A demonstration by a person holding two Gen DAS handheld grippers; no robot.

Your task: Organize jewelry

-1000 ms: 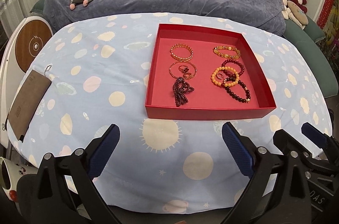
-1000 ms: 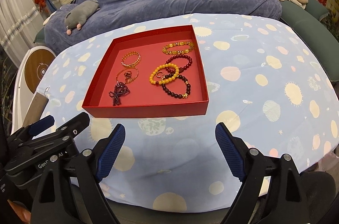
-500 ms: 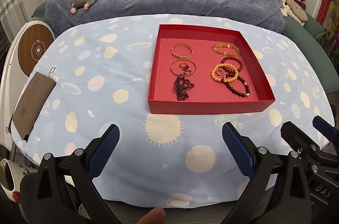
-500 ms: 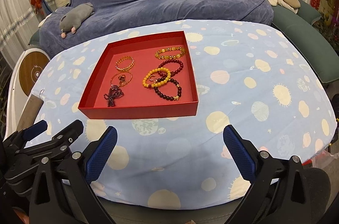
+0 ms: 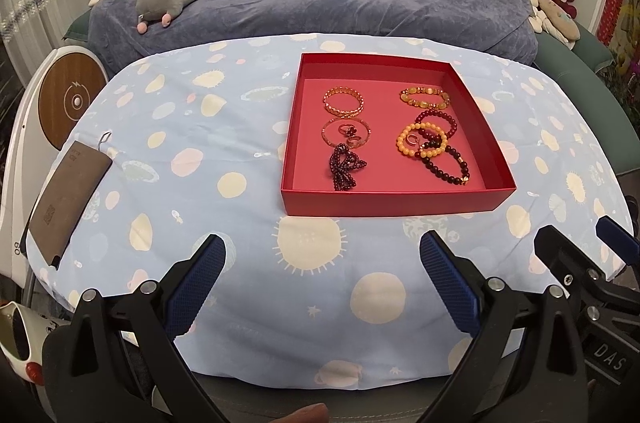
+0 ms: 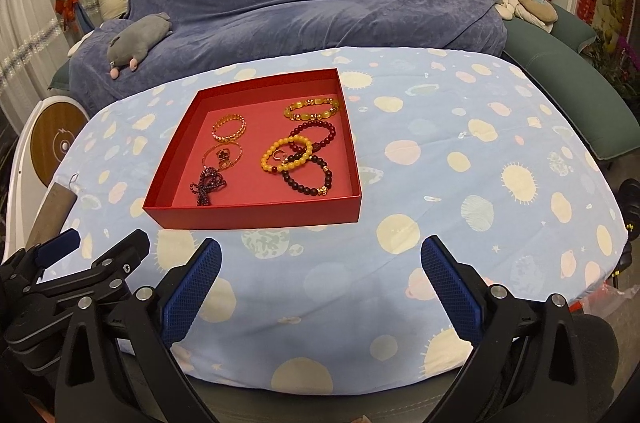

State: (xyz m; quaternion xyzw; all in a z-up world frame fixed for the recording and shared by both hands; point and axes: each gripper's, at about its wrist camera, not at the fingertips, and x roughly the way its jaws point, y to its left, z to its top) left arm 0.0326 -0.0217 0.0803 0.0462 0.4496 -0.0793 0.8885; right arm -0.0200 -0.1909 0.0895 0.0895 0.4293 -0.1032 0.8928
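Both tongs are released and empty: the left tongs (image 5: 322,277) and the right tongs (image 6: 320,281) hang with their blue pads wide apart above the near edge of the worktop (image 5: 192,127), side by side, each showing at the edge of the other's view. Over the last second both have drawn back and risen a little, so the red tray (image 5: 394,202) now sits smaller and farther off in both views, well apart from either pair of pads. Nothing in the tray has shifted in that time. The jewelry all lies inside it: on the left a gold bangle (image 5: 343,101), below it a thin hoop (image 5: 346,133) with small rings lying in it, and nearer the front wall a dark beaded bow (image 5: 345,167); on the right an amber bracelet (image 5: 425,96) at the back, then a maroon bracelet (image 5: 437,122), a yellow bracelet (image 5: 421,139) and a dark bracelet (image 5: 446,165), these last three overlapping one another. A brown pouch (image 5: 66,197) lies at the left edge of the patterned cloth, far from the tray. The retreat with empty tongs reads as a pause or a stand-off rather than an approach; whether the sorting is finished or not yet started cannot be told, though the overlapping bracelets suggest some separating may remain.
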